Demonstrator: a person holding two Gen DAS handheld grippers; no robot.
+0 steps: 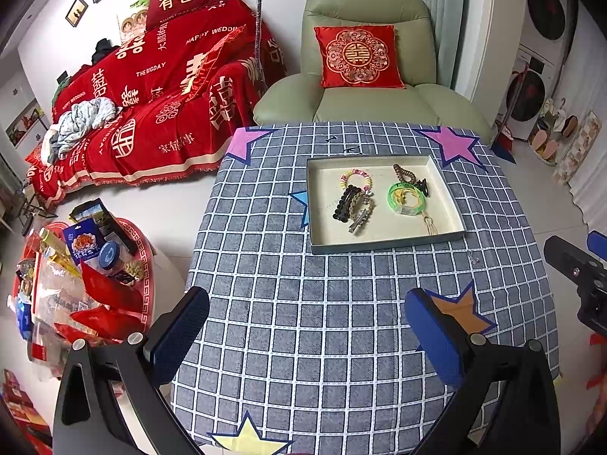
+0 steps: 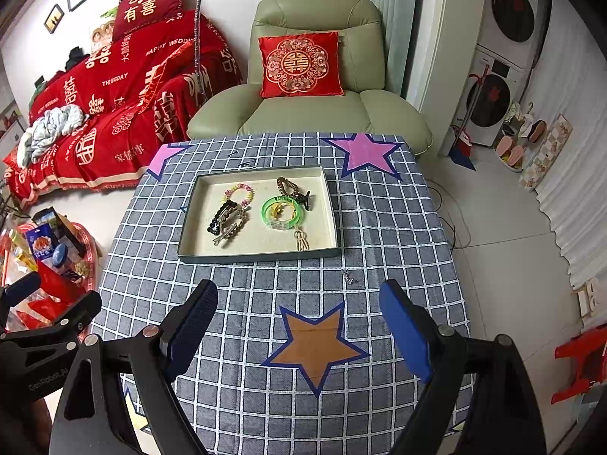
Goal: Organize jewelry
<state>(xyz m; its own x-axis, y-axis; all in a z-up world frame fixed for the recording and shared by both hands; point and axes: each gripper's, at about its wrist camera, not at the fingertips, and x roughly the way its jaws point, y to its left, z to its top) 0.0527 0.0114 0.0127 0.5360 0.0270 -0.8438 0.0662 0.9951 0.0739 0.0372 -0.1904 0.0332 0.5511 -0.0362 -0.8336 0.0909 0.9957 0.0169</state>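
Note:
A shallow grey tray with a cream lining lies on the checked tablecloth. In it are a green bangle, a pastel bead bracelet, black beads with a hair clip, a brown coil tie and a black claw clip. A small clear trinket lies on the cloth outside the tray's near right corner. My left gripper and right gripper are open and empty, above the near table, short of the tray.
A green armchair with a red cushion stands behind the table. A red-covered sofa is at the left. A red tray of snacks sits on a low stand by the table's left edge. Two small dark pins lie beyond the tray.

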